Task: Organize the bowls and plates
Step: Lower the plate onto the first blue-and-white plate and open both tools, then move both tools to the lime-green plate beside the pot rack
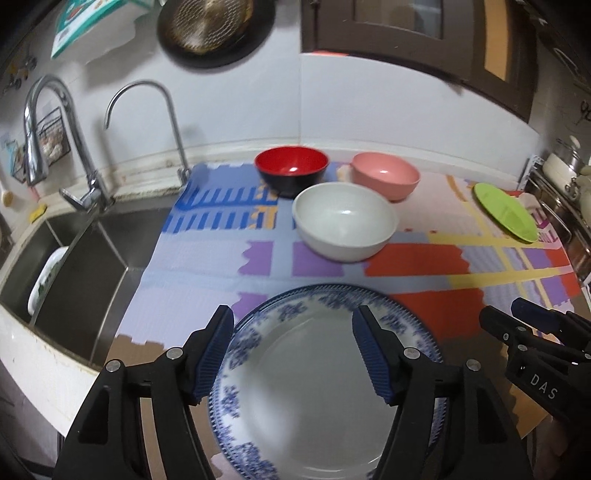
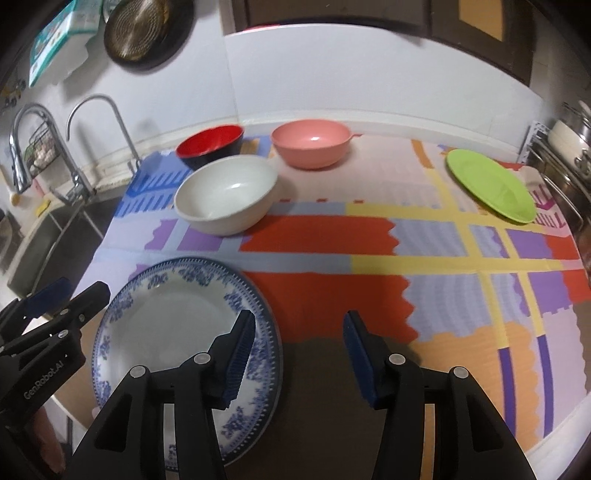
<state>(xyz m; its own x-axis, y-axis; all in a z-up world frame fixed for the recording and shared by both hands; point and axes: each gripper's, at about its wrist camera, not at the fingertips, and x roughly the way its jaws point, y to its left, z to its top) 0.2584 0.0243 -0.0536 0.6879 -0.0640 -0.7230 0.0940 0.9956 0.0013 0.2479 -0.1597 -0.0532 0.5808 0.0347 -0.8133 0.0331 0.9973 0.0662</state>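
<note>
A white plate with a blue floral rim point(image 1: 314, 387) point(image 2: 173, 325) lies at the front edge of the patterned mat. My left gripper point(image 1: 292, 314) hovers open over it, with only the plate's face showing between its blue pads. My right gripper point(image 2: 298, 315) is open just right of the plate, its left finger point(image 2: 240, 347) over the rim and bare mat between the pads. Each gripper appears in the other's view: the right gripper point(image 1: 500, 310) and the left gripper point(image 2: 85, 286). Farther back stand a white bowl point(image 1: 345, 221) point(image 2: 225, 192), a red bowl point(image 1: 291, 168) point(image 2: 210, 142) and a pink bowl point(image 1: 386, 175) point(image 2: 310, 142). A green plate point(image 1: 506, 210) point(image 2: 491, 184) lies far right.
A steel sink point(image 1: 74, 266) with two faucets point(image 1: 59, 140) borders the mat on the left. A metal rack with pots point(image 2: 565, 155) stands at the right edge. A pan point(image 1: 210, 29) hangs on the back wall. Bare mat point(image 2: 424, 251) lies between the bowls and the green plate.
</note>
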